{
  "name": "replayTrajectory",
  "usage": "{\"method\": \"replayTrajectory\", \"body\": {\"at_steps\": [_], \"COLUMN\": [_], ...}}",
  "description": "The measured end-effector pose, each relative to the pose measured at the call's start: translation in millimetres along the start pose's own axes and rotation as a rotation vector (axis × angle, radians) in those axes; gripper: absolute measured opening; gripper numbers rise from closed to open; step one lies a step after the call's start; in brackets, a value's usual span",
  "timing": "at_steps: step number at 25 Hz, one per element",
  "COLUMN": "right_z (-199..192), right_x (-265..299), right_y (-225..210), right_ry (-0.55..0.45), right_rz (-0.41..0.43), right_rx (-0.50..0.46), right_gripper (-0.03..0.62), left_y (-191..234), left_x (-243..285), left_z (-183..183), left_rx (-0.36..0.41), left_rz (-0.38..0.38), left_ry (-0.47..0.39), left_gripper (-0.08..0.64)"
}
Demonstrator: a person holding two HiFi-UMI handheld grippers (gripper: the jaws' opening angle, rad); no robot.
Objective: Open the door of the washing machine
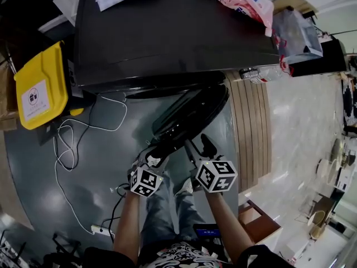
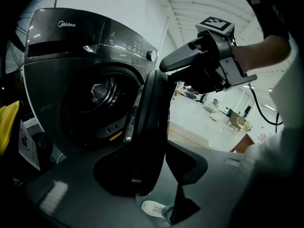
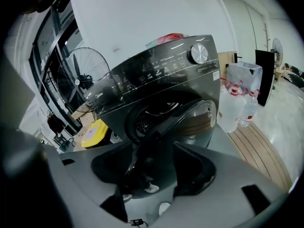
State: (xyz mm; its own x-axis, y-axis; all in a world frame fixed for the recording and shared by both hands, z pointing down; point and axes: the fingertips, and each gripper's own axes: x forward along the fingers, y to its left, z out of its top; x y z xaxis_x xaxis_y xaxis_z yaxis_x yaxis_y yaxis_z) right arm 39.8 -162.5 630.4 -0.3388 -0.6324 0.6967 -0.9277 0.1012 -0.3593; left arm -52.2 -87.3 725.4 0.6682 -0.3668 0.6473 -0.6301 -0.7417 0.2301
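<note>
I had the left gripper [image 1: 158, 154] at the free edge of the door [image 1: 189, 113]. In the left gripper view its jaws [image 2: 152, 170] were closed part way, with the door's dark rim [image 2: 152, 127] filling the gap between them. One jaw merged with the rim and the other met it at its upper corner, so I read that as a pinch on the rim. The right gripper [image 1: 199, 148] sat just beside the left one, on the other side of the same edge. Its jaws [image 3: 152, 167] were spread as wide as I saw them and pressed on nothing. The door [image 3: 175, 122] showed only through the gap, farther off.

The door itself stood open, swung well out from the front of the washing machine [image 1: 167, 32] and turned edge-on toward me. It was hinged at the side nearer the wooden slats [image 1: 251, 127]. The round opening was uncovered, and I could see the metal drum [image 2: 97, 91] inside. From the right gripper view, the door's bulging glass [image 3: 204, 115] faced the machine's front. The machine was dark grey, with a dial [image 3: 198, 54] at the top corner of its panel.
</note>
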Motion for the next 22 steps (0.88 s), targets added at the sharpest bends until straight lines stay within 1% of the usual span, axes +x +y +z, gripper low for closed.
{"method": "replayTrajectory", "body": {"at_steps": [3, 6, 8, 10, 12, 13, 15, 18, 20, 22], "right_z": [-5, -9, -12, -16, -20, -22, -26, -32, -35, -39], "right_x": [-1, -1, -3, -6, -10, -12, -18, -27, -34, -42], "right_y": [-2, -9, -14, -17, -21, -23, -28, -36, -43, -51], "right_ry": [0.013, 0.025, 0.029, 0.042, 0.056, 0.06, 0.066, 0.079, 0.087, 0.093], "right_rz": [-0.019, -0.069, -0.088, -0.085, -0.074, -0.07, -0.065, -0.063, -0.063, -0.066], "right_rx": [-0.018, -0.049, -0.069, -0.078, -0.071, -0.063, -0.052, -0.065, -0.078, -0.085], "right_gripper": [0.274, 0.274, 0.268, 0.265, 0.265, 0.265, 0.265, 0.255, 0.252, 0.252], "left_y": [-17, -35, -44, -51, -56, -56, -49, -28, -13, -4], "left_x": [1, 3, 3, 1, -5, -9, -15, -15, -11, -7], "left_z": [-3, -5, -6, -7, -4, 0, 8, 21, 31, 43], "left_rx": [-0.008, 0.0, -0.006, -0.026, -0.037, -0.039, -0.043, -0.063, -0.117, -0.194], "left_rz": [-0.02, -0.058, -0.103, -0.166, -0.223, -0.239, -0.236, -0.168, -0.131, -0.13], "left_ry": [0.009, 0.016, 0.023, 0.024, 0.007, -0.009, -0.038, -0.07, -0.098, -0.133], "left_gripper": [0.19, 0.193, 0.196, 0.196, 0.195, 0.196, 0.196, 0.193, 0.184, 0.184]}}
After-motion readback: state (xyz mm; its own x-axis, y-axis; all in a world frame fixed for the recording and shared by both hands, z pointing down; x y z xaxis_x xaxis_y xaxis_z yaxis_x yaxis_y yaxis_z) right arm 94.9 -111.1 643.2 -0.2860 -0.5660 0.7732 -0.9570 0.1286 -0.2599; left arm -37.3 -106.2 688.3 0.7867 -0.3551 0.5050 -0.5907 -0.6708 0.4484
